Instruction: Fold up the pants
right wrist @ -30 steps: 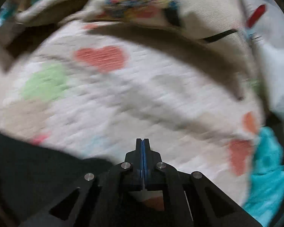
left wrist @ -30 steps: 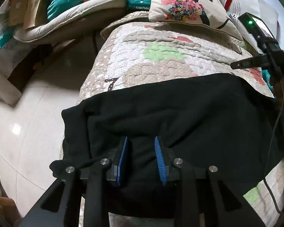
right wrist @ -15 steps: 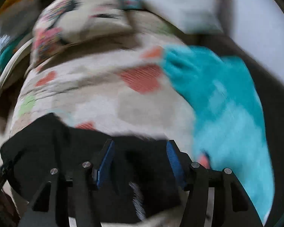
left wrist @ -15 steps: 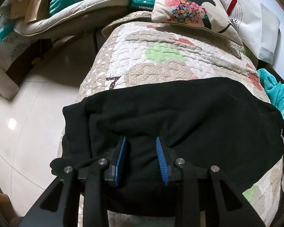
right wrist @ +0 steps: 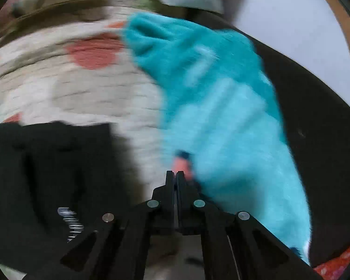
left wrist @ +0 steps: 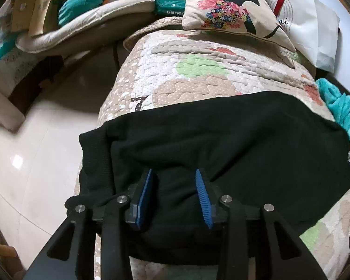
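Note:
Black pants (left wrist: 221, 144) lie flat across a patchwork quilt (left wrist: 198, 70) on a bed, waistband at the left edge. My left gripper (left wrist: 173, 171) hovers low over the pants' near part. Its jaws are opening, and black fabric shows in the gap between the blue pads (left wrist: 144, 196) without being pinched. In the blurred right wrist view my right gripper (right wrist: 175, 172) is shut with nothing between its fingers. It sits over the quilt (right wrist: 81, 98), just right of the pants' end (right wrist: 46, 163) and beside a teal fleece (right wrist: 221, 105).
A flowered pillow (left wrist: 228, 4) and a white paper bag (left wrist: 310, 28) rest at the bed's far end. The teal fleece (left wrist: 343, 107) lies along the right side. Pale tiled floor (left wrist: 46, 128) drops off to the left, with a cluttered lounger (left wrist: 93, 23) beyond.
The left jaws have spread a little wider over the pants. The right gripper swung right from the quilt to the teal fleece, opened on the way, then shut, and left the left wrist view.

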A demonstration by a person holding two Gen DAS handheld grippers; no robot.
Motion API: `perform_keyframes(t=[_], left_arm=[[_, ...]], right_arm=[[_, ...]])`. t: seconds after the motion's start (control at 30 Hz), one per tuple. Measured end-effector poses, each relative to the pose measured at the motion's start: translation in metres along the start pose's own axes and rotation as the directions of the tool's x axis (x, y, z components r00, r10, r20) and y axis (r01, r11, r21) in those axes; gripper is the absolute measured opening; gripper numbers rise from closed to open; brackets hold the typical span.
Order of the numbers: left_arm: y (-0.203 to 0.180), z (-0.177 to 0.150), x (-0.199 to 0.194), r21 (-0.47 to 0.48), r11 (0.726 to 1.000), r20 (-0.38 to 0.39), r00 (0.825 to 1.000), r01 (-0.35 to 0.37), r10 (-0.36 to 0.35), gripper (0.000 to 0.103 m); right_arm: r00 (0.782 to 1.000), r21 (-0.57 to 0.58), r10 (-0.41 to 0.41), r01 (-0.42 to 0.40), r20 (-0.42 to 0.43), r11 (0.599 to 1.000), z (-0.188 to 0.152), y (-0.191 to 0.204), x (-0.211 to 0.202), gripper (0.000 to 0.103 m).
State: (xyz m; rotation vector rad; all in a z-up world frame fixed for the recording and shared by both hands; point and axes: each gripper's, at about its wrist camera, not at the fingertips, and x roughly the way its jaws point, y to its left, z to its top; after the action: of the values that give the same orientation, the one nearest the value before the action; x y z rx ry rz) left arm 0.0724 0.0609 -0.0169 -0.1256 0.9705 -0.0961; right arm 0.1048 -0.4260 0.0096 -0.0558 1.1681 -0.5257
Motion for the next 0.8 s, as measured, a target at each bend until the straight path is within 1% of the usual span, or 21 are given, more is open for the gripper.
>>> perform_keyframes(t=[0.03, 0.07, 0.1, 0.13, 0.17, 0.2, 0.23, 0.27, 0.3, 0.37, 0.4, 0.43, 0.47, 0.53, 0.57, 0.6, 0.67, 0.7, 0.73, 0.77, 0.8], left_arm=[[0.004, 0.001, -0.002, -0.021, 0.999, -0.008, 1.000, 0.026, -0.026, 0.038], [0.012, 0.002, -0.005, -0.056, 0.997, -0.013, 0.998, 0.062, -0.063, 0.038], [0.018, 0.003, -0.008, -0.081, 0.994, -0.011, 0.997, 0.077, -0.078, 0.038], [0.028, 0.003, -0.013, -0.121, 0.989, -0.001, 0.996, 0.084, -0.085, 0.038], [0.040, 0.002, -0.020, -0.163, 0.984, 0.013, 0.997, 0.072, -0.071, 0.039], [0.049, 0.001, -0.024, -0.190, 0.980, 0.020, 0.998, 0.055, -0.052, 0.041], [0.062, -0.001, -0.028, -0.236, 0.972, 0.020, 1.000, 0.016, -0.012, 0.044], [0.073, -0.003, -0.029, -0.276, 0.961, 0.009, 1.000, -0.017, 0.020, 0.044], [0.089, -0.007, -0.029, -0.343, 0.938, -0.020, 0.999, -0.050, 0.046, 0.044], [0.115, -0.017, -0.025, -0.453, 0.888, -0.073, 0.996, -0.082, 0.055, 0.044], [0.130, -0.023, -0.023, -0.518, 0.849, -0.105, 0.993, -0.107, 0.061, 0.044], [0.139, -0.029, -0.023, -0.564, 0.817, -0.123, 0.991, -0.118, 0.058, 0.044], [0.147, -0.035, -0.024, -0.614, 0.781, -0.135, 0.990, -0.113, 0.037, 0.044], [0.154, -0.046, -0.028, -0.685, 0.724, -0.127, 0.992, -0.078, -0.013, 0.044], [0.154, -0.052, -0.032, -0.710, 0.703, -0.107, 0.993, -0.045, -0.044, 0.044], [0.152, -0.055, -0.034, -0.716, 0.698, -0.094, 0.994, -0.024, -0.063, 0.044], [0.146, -0.057, -0.036, -0.708, 0.706, -0.071, 0.993, 0.020, -0.099, 0.044], [0.143, -0.057, -0.036, -0.704, 0.709, -0.059, 0.992, 0.038, -0.112, 0.044], [0.141, -0.057, -0.035, -0.703, 0.709, -0.048, 0.991, 0.056, -0.126, 0.044], [0.138, -0.057, -0.032, -0.704, 0.707, -0.042, 0.989, 0.069, -0.139, 0.044], [0.139, -0.057, -0.027, -0.706, 0.703, -0.044, 0.986, 0.084, -0.162, 0.044]], right_arm=[[0.998, 0.065, 0.067, -0.068, 0.009, 0.996, 0.000, -0.011, -0.005, 0.002], [0.993, 0.106, 0.113, -0.115, 0.024, 0.988, 0.000, -0.018, -0.011, 0.003], [0.987, 0.131, 0.151, -0.157, 0.053, 0.979, 0.000, -0.021, -0.021, 0.004], [0.979, 0.129, 0.184, -0.195, 0.093, 0.972, 0.000, -0.021, -0.032, 0.005], [0.970, 0.107, 0.206, -0.220, 0.129, 0.970, 0.001, -0.015, -0.042, 0.009], [0.959, 0.061, 0.227, -0.240, 0.172, 0.969, -0.001, -0.004, -0.054, 0.014], [0.950, 0.019, 0.241, -0.250, 0.199, 0.968, -0.002, 0.007, -0.062, 0.028], [0.940, -0.030, 0.258, -0.258, 0.223, 0.966, -0.003, 0.019, -0.072, 0.044], [0.925, -0.104, 0.282, -0.264, 0.253, 0.959, -0.007, 0.037, -0.083, 0.050], [0.907, -0.207, 0.320, -0.269, 0.275, 0.941, -0.012, 0.066, -0.101, 0.052], [0.893, -0.271, 0.360, -0.288, 0.270, 0.918, -0.011, 0.092, -0.111, 0.052], [0.876, -0.331, 0.408, -0.317, 0.256, 0.889, -0.014, 0.112, -0.122, 0.052], [0.862, -0.378, 0.444, -0.338, 0.243, 0.862, -0.017, 0.130, -0.130, 0.052], [0.823, -0.489, 0.536, -0.395, 0.188, 0.778, -0.025, 0.179, -0.151, 0.055], [0.803, -0.533, 0.577, -0.428, 0.146, 0.730, -0.029, 0.205, -0.158, 0.058], [0.775, -0.588, 0.626, -0.471, 0.080, 0.658, -0.036, 0.234, -0.170, 0.059], [0.745, -0.656, 0.667, -0.511, -0.016, 0.555, -0.047, 0.281, -0.184, 0.061], [0.727, -0.697, 0.682, -0.531, -0.083, 0.482, -0.055, 0.312, -0.193, 0.061], [0.719, -0.718, 0.685, -0.538, -0.119, 0.440, -0.060, 0.332, -0.198, 0.061], [0.714, -0.747, 0.681, -0.539, -0.160, 0.390, -0.065, 0.358, -0.205, 0.061], [0.712, -0.763, 0.676, -0.539, -0.189, 0.355, -0.070, 0.375, -0.209, 0.061]])
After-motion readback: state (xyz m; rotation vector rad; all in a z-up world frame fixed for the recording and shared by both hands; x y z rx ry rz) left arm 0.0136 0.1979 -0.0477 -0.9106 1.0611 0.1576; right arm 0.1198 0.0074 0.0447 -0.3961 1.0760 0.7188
